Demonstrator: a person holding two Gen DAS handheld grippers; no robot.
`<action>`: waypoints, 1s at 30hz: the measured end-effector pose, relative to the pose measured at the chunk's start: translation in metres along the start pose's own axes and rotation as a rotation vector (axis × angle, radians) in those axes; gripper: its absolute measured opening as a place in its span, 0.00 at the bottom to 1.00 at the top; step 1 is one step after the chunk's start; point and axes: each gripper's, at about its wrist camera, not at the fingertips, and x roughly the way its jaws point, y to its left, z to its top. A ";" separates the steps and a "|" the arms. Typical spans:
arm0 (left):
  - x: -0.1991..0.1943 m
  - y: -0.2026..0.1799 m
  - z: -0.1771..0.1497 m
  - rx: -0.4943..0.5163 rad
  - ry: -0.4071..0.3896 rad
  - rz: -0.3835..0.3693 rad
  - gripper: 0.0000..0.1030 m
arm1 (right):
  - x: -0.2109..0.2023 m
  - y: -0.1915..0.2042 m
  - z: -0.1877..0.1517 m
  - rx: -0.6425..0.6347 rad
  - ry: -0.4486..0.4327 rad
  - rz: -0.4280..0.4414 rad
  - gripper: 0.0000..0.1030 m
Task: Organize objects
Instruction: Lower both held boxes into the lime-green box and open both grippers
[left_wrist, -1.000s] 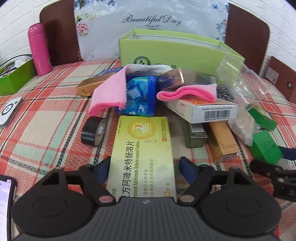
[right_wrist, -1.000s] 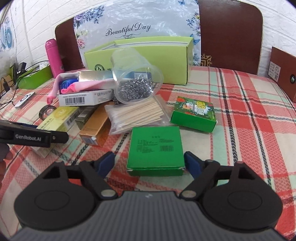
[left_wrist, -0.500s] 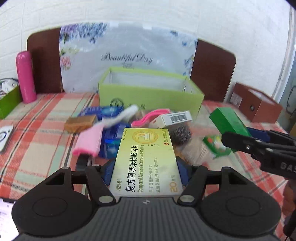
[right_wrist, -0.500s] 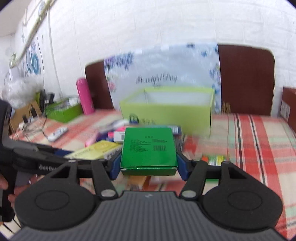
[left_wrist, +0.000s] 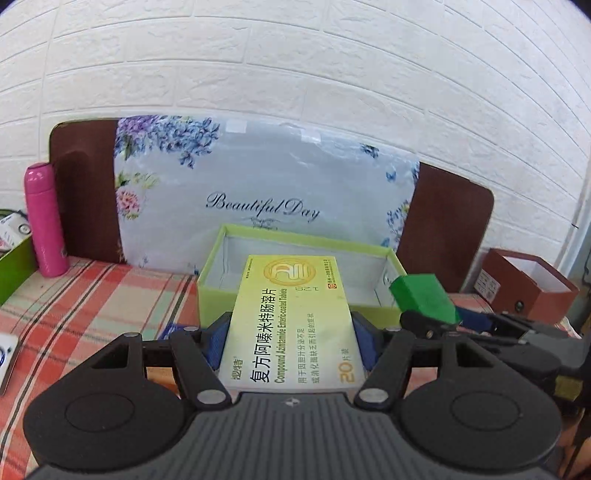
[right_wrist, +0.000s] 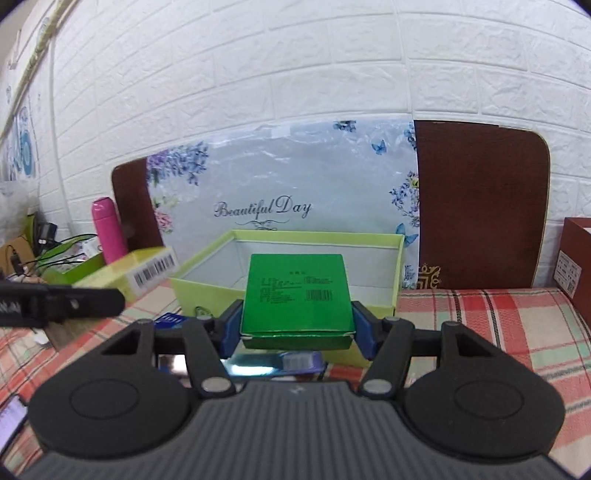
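Observation:
My left gripper (left_wrist: 290, 338) is shut on a yellow medicine box (left_wrist: 291, 317) printed with Chinese text, held in the air in front of the open lime-green box (left_wrist: 218, 284). My right gripper (right_wrist: 295, 328) is shut on a green box (right_wrist: 295, 295), also lifted, before the same lime-green box (right_wrist: 207, 291). In the left wrist view the green box (left_wrist: 424, 297) and the right gripper show at the right. In the right wrist view the yellow medicine box (right_wrist: 136, 271) and the left gripper's black finger (right_wrist: 74, 304) show at the left.
A pink bottle (left_wrist: 44, 221) stands at the back left on the plaid tablecloth (left_wrist: 92, 295). A flowered "Beautiful Day" bag (left_wrist: 258, 192) leans on brown chair backs behind the lime-green box. A brown box (left_wrist: 528, 284) sits at the right. A phone (right_wrist: 11, 415) lies at the near left.
Both grippers rose from the table with their boxes; the right one closed on the green box. The views tilted up, and the pile of objects dropped out of sight.

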 end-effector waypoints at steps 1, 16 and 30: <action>0.011 -0.001 0.006 0.003 0.002 0.009 0.66 | 0.010 -0.002 0.002 -0.002 0.006 -0.011 0.58; 0.130 0.001 0.022 -0.006 0.062 0.059 0.80 | 0.114 -0.036 0.008 -0.036 0.097 -0.042 0.74; 0.111 -0.005 -0.001 0.013 0.106 0.052 0.80 | 0.096 -0.035 0.001 -0.022 0.121 -0.028 0.81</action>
